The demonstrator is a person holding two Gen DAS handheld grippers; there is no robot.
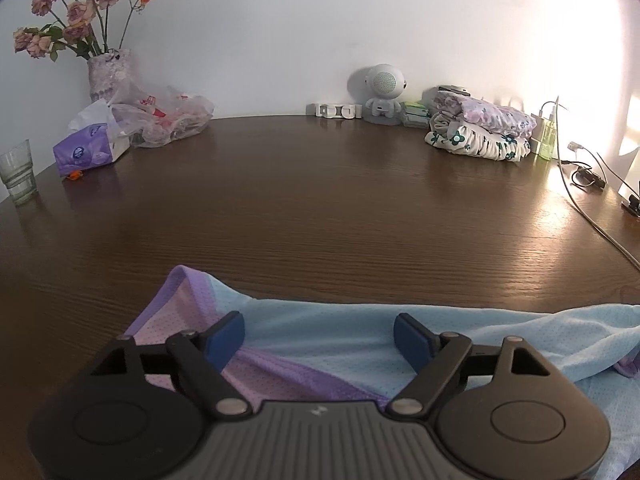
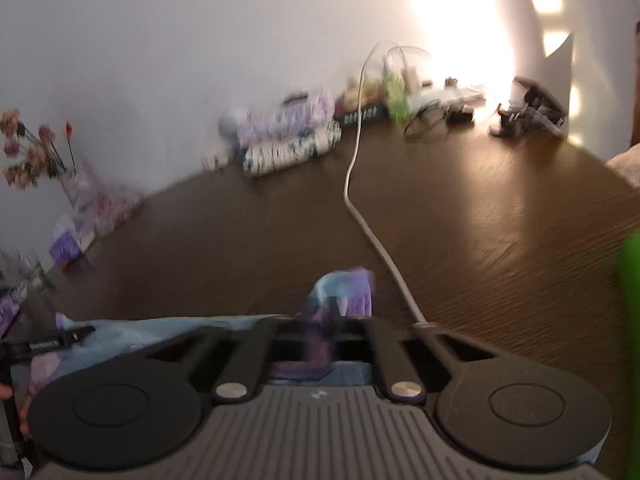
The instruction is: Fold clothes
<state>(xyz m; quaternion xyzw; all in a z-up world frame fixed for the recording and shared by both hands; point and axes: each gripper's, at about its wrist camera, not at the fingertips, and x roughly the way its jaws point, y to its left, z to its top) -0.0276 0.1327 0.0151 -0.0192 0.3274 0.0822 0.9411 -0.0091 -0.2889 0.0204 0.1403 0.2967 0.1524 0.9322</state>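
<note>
Your left gripper [image 1: 319, 336] is released: its two blue pads [image 1: 225, 336] stand wide apart above the garment [image 1: 320, 332] and hold nothing. Your right gripper [image 2: 320, 320] looks clenched on a bunch of the same light blue and purple cloth, but this view is blurred, so I judge it only from the cloth that rises between the closed fingers.

The garment lies at the near edge of the wooden table [image 1: 320, 200], partly spread, with one purple-trimmed corner toward the left.

The risks, as I see them:
- If you pull with the right side while the left holds nothing, the thin mesh cloth can slide on the smooth wood and lose its shape, so the fold comes out crooked.
- The cloth hangs near the table edge; a strong pull toward you may drag it off.
- The white cable [image 2: 360, 208] runs just beside your right gripper. A sideways sweep could catch it and pull the small things at the far end.
- The blur suggests fast motion; the pinched cloth may slip out.
</note>
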